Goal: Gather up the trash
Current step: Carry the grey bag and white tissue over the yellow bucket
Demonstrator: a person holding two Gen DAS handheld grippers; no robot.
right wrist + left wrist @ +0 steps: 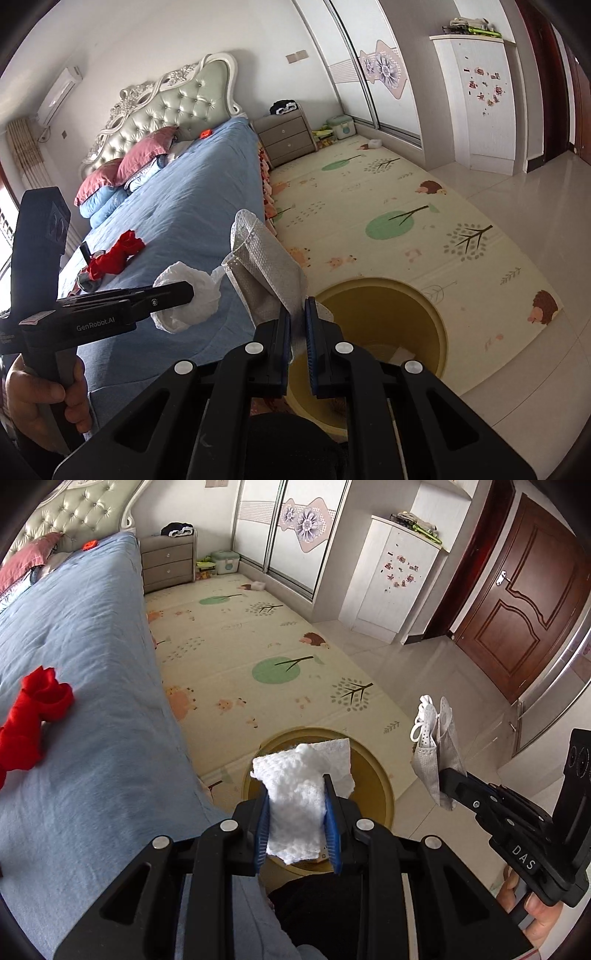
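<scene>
Looking into the yellow bin (436,317), I see only a pale scrap at the bottom. My left gripper (297,808) grasps a white tissue wad (295,797) above its rim; at three o'clock my right gripper (297,332) clenches a grey face mask (266,266). At nine o'clock lies the blue bed (92,701) with a red cloth (33,716).

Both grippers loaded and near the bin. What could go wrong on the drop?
1. The face mask in the right gripper sits at the bin's bed-side rim, so it may land outside.
2. The tissue wad in the left gripper is light and could cling to the blue pads on release.
3. The two grippers are close together and might collide over the opening.
</scene>
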